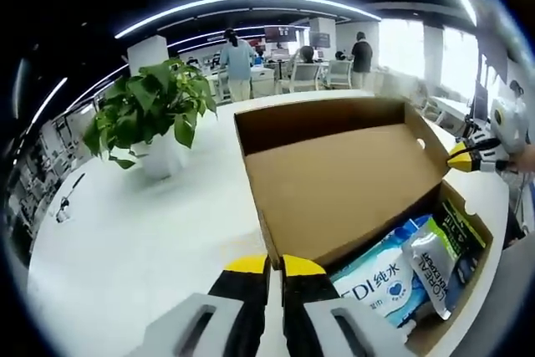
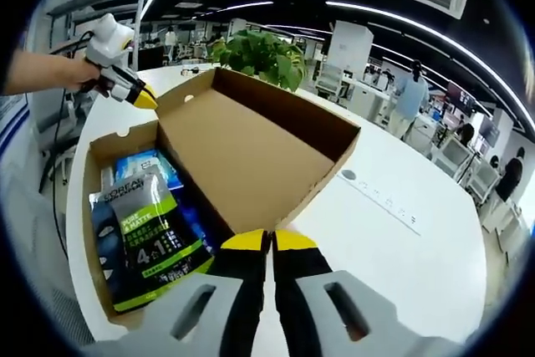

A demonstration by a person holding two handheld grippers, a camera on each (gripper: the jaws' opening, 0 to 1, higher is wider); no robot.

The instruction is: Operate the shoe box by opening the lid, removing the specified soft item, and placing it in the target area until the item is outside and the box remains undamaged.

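Observation:
A brown cardboard shoe box point(image 1: 473, 225) point(image 2: 90, 206) stands on the white table with its lid point(image 1: 334, 181) point(image 2: 242, 156) raised. My left gripper point(image 1: 275, 267) is shut on one corner of the lid's free edge. My right gripper point(image 2: 269, 241) is shut on the other corner. Each one also appears in the other's view, at the far corner: the right gripper point(image 1: 460, 159) and the left gripper point(image 2: 144, 98), the latter held by a hand. Inside lie a grey and green soft pouch point(image 1: 435, 265) point(image 2: 155, 240) and a blue and white wipes pack point(image 1: 380, 286) point(image 2: 138, 165).
A potted green plant point(image 1: 155, 110) point(image 2: 259, 52) stands on the white table point(image 1: 125, 232) point(image 2: 401, 265) beyond the box. A flat socket strip point(image 2: 376, 198) is set in the tabletop. People, chairs and desks fill the office behind.

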